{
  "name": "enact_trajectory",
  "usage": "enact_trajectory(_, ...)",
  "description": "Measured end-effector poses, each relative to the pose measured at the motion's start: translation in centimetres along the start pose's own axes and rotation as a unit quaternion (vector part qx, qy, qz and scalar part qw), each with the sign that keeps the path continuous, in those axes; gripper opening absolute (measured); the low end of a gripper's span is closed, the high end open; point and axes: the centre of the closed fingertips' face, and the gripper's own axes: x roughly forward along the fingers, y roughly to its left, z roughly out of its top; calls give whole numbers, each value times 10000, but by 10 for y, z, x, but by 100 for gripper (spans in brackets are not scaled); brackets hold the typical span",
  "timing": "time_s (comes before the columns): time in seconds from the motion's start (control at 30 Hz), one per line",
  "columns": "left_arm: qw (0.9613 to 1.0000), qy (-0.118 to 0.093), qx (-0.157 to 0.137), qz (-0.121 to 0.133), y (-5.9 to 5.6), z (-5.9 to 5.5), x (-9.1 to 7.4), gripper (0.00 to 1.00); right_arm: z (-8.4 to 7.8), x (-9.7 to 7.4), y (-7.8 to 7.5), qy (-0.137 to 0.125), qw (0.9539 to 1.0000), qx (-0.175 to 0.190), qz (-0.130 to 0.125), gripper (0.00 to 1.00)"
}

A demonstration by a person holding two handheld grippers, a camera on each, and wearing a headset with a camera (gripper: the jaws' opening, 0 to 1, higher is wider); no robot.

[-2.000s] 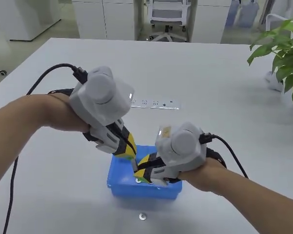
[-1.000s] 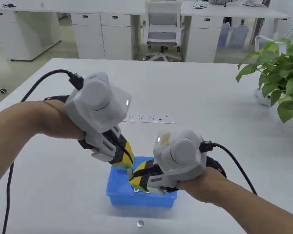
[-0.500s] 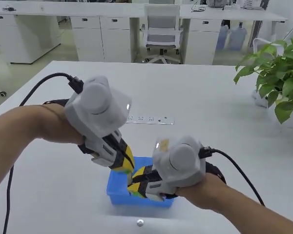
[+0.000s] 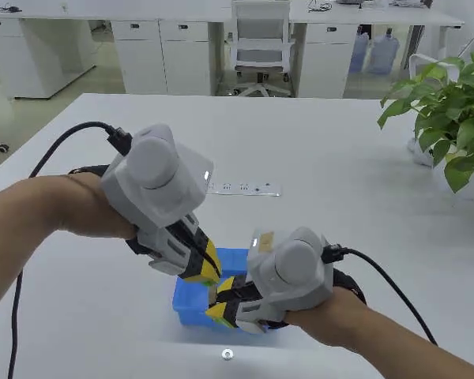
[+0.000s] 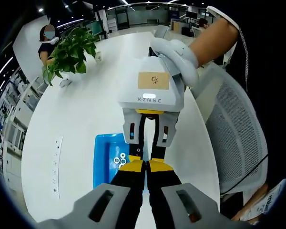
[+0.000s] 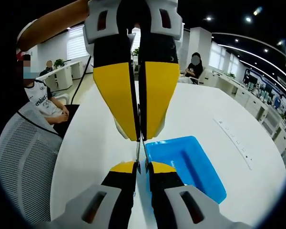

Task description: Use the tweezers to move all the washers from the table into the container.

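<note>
A blue container [image 4: 188, 303] sits on the white table, and several washers [image 5: 120, 159] lie inside it. One loose washer [image 4: 227, 354] rests on the table just in front of it. My left gripper [image 4: 208, 268] and right gripper [image 4: 220, 309] meet tip to tip above the container's near edge. Thin metal tweezers [image 6: 138, 153] run between the left gripper's [image 6: 139, 136] yellow fingers and into the right gripper's [image 6: 143, 168] shut jaws. In the left gripper view its own jaws [image 5: 145, 167] are pressed together, facing the right gripper [image 5: 145, 151].
A white power strip [image 4: 243, 189] lies behind the container. A potted plant [image 4: 442, 118] stands at the table's far right. A black cable [image 4: 63, 150] trails off the left gripper, another off the right. An office chair [image 4: 261, 39] stands beyond the table.
Both grippers have stayed tip to tip. The right gripper has drifted from over the container's middle toward its near edge, and the left has followed slightly. The loose washer has not moved.
</note>
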Motion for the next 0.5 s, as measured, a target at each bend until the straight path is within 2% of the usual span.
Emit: enact_trajectory(0.5, 9998, -10, -39, -176, -10, -4, 17, 5, -19, 3, 8, 96, 10000, 5, -12, 11)
